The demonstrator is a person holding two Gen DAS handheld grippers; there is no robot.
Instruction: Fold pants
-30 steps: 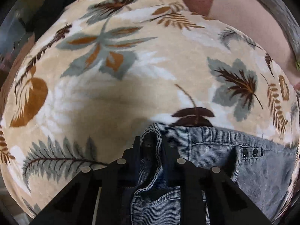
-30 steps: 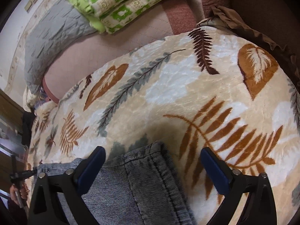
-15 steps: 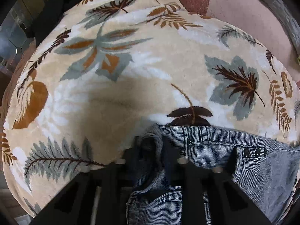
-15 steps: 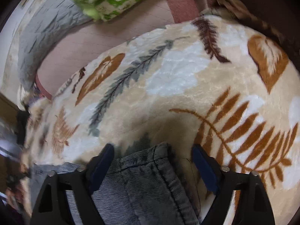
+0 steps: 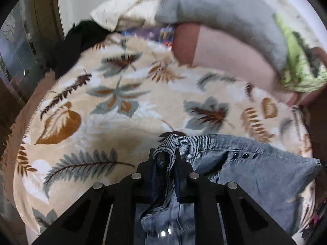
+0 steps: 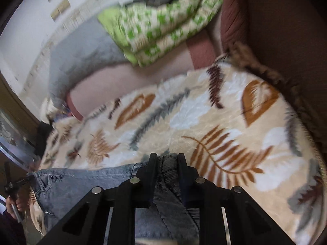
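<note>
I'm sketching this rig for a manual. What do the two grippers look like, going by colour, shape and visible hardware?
Both look alike. The left gripper and the right gripper are matte black, each with two flat, tapering fingers on angular arms with triangular cut-outs. Round silver pins stud the arms. Blue pads line the inner faces of the left fingers. No cables or markings show.

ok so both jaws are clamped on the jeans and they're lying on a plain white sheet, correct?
Not plain white. The jeans lie on a beige leaf-print blanket, clear in both wrist views. The rest holds: left gripper and right gripper are both clamped on denim.
</note>
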